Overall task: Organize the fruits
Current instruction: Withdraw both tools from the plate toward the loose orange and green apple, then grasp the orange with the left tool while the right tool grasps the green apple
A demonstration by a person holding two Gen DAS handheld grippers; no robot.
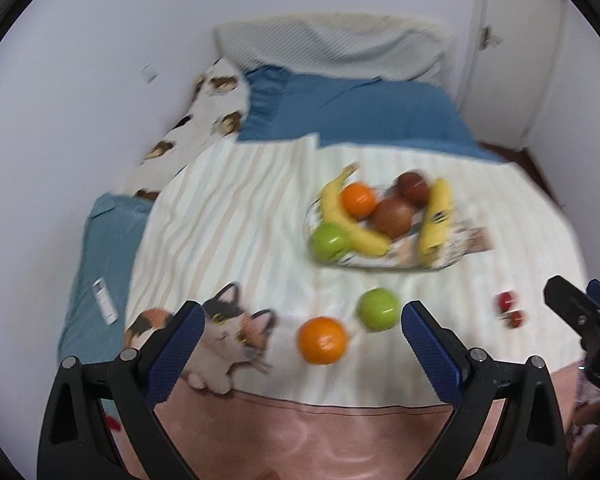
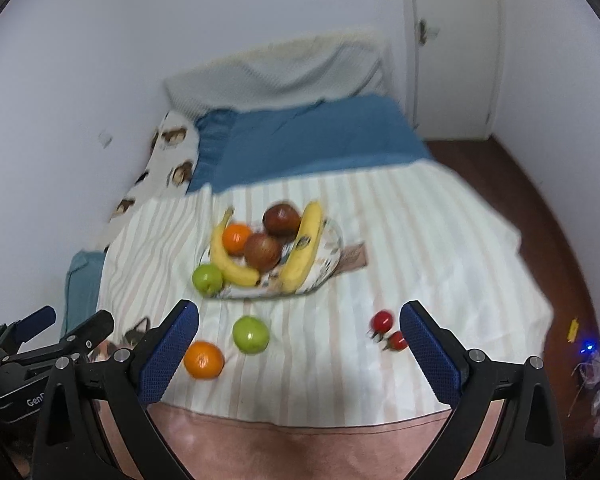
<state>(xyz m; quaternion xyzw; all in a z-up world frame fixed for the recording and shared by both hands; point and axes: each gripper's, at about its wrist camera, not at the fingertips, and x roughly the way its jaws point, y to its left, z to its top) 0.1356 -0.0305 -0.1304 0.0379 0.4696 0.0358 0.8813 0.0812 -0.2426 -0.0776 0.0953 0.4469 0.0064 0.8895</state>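
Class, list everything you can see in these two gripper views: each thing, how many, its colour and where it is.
Plate: one, clear patterned, mid-blanket.
Bananas: two, yellow, on plate.
Red apples: two, dark red, on plate.
Plate orange: one, on plate.
Plate green apple: one, at the plate's left edge.
Loose green apple: one, on blanket before plate.
Loose orange: one, beside it.
Small red fruits: two, right on blanket.
Blanket: one, striped.
Pillow: one, white, at the wall.
Left gripper: open.
Right gripper: open.
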